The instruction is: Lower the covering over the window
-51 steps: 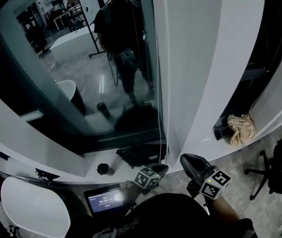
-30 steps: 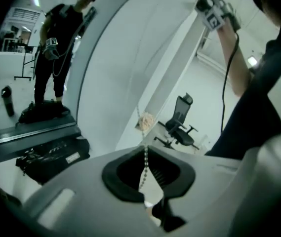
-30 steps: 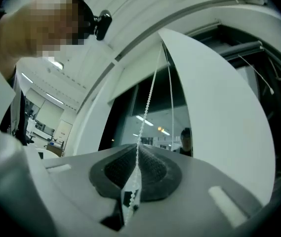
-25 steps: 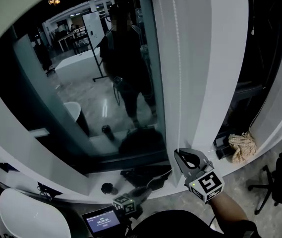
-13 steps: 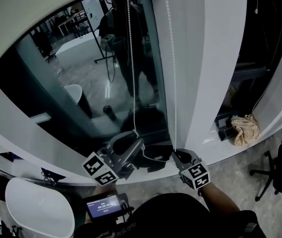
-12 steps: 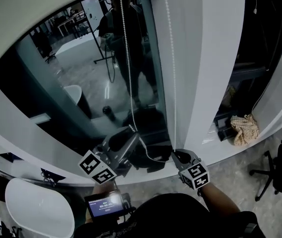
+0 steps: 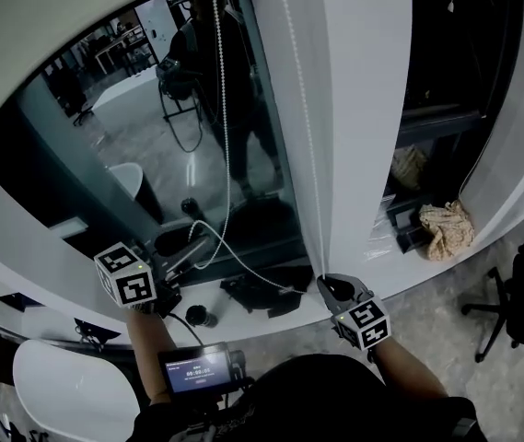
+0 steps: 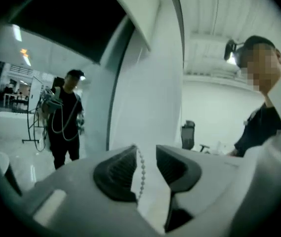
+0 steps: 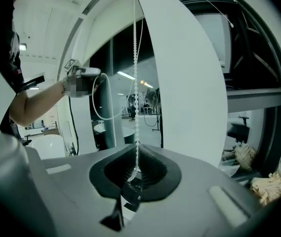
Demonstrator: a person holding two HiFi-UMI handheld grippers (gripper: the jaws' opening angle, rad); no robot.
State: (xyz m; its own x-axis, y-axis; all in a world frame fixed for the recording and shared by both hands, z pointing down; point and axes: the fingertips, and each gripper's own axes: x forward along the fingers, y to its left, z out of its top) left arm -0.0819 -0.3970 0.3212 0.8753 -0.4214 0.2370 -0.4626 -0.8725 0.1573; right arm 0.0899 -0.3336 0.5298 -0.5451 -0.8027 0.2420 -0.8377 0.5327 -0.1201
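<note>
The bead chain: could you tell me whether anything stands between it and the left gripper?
Nothing visible does. The bead chain hangs between the jaws of the left gripper, which have just been opening and stand apart. The right gripper is shut on it.

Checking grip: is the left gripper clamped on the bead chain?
No: the left gripper has just been opening; its fingers stand apart around the bead chain.

White sill (image 7: 243, 324); dark cup (image 7: 197, 316); crumpled cloth (image 7: 446, 229)
</note>
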